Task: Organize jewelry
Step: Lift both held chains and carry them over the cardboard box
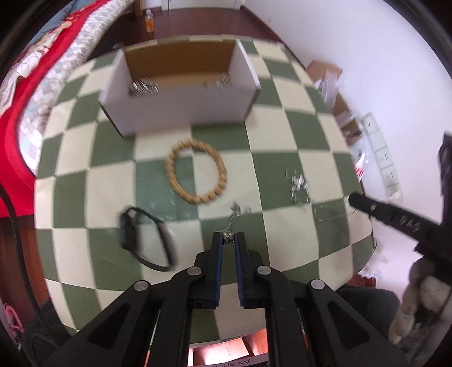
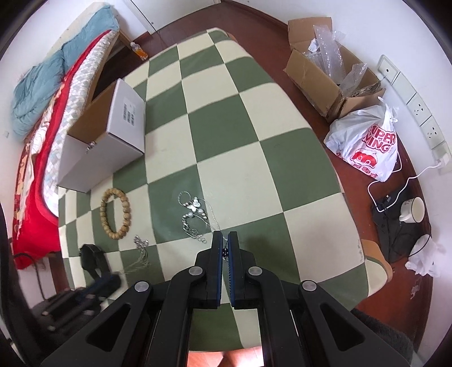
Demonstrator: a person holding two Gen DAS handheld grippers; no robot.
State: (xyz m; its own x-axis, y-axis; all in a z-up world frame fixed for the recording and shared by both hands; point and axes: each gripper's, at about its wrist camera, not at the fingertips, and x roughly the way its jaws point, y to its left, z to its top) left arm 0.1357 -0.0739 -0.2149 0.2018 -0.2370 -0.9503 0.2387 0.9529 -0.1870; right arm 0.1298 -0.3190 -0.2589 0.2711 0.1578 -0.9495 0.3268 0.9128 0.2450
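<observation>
My left gripper (image 1: 228,236) is shut on a silver chain necklace (image 1: 236,216) and lifts its end just above the checked table (image 1: 158,180). My right gripper (image 2: 225,243) is shut on a thin chain with a small dark bead (image 2: 225,253); the chain runs to a silver butterfly-and-pearl necklace (image 2: 195,214). A wooden bead bracelet (image 1: 196,170) lies in the middle, also seen in the right wrist view (image 2: 115,213). A black watch (image 1: 147,240) lies at the left. The open white box (image 1: 180,87) stands beyond, with silver jewelry hung on its front wall.
A bed with a red quilt (image 2: 31,175) runs along the table's left side. Cardboard boxes (image 2: 319,73), a white plastic bag (image 2: 367,141), a mug (image 2: 414,210) and wall sockets (image 2: 418,107) are on the right. A bottle (image 1: 149,19) stands on the floor beyond the table.
</observation>
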